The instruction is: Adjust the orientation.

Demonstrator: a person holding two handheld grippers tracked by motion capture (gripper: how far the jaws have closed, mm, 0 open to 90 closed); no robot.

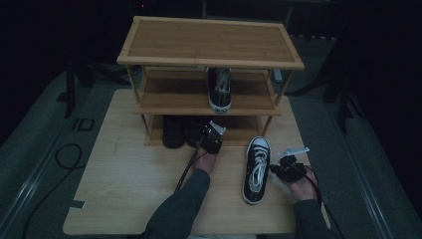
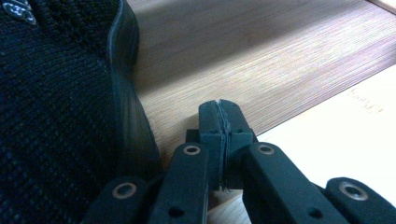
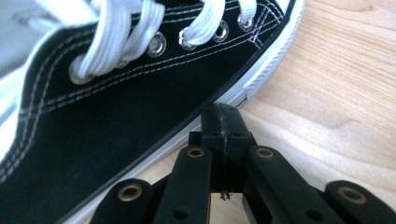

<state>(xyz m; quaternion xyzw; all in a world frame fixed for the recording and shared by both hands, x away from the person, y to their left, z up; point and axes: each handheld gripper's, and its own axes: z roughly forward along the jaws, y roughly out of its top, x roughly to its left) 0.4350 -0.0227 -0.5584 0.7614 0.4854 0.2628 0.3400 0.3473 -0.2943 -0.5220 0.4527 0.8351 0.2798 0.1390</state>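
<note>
Right gripper point(image 3: 223, 116) is resting with its jaws pressed together and empty, tips right against the white sole edge of the black canvas sneaker point(image 1: 257, 169) that is lying on the table point(image 1: 129, 189) with its toe toward the shoe rack point(image 1: 209, 64). Left gripper point(image 2: 222, 116) is sitting farther forward, also closed on nothing, at the bottom shelf just beside a black knit shoe point(image 2: 56, 116). Another sneaker point(image 1: 219, 88) is standing on the middle shelf.
</note>
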